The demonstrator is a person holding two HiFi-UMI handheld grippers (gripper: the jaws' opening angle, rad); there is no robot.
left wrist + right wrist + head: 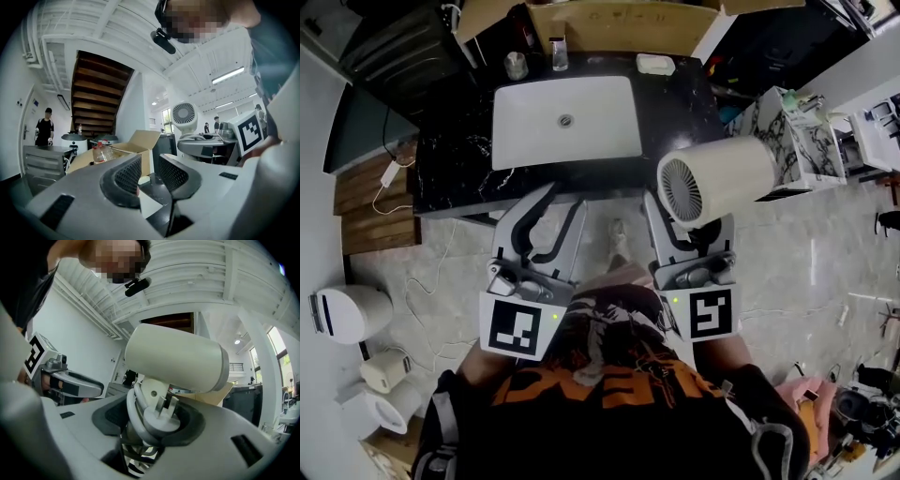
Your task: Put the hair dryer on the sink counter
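Observation:
The cream hair dryer (pixel 717 178) is held in the air just in front of the black marble sink counter (pixel 455 159), off its right front corner, with its round grille facing me. My right gripper (pixel 694 234) is shut on the dryer's handle. In the right gripper view the hair dryer (pixel 176 359) lies across the jaws of the right gripper (pixel 150 420), with its cord coiled round the handle and the plug (pixel 161 416) on top. My left gripper (pixel 558 206) is open and holds nothing, level with the counter's front edge. The left gripper (pixel 149 176) also shows empty in its own view.
A white basin (pixel 600 103) fills the counter's middle. A metal cup (pixel 517 65), a glass (pixel 559 53) and a soap dish (pixel 655 64) stand along its back edge, below a cardboard box (pixel 619 23). A marble-patterned cabinet (pixel 792 141) stands right; wooden boards (pixel 375 202) lie left.

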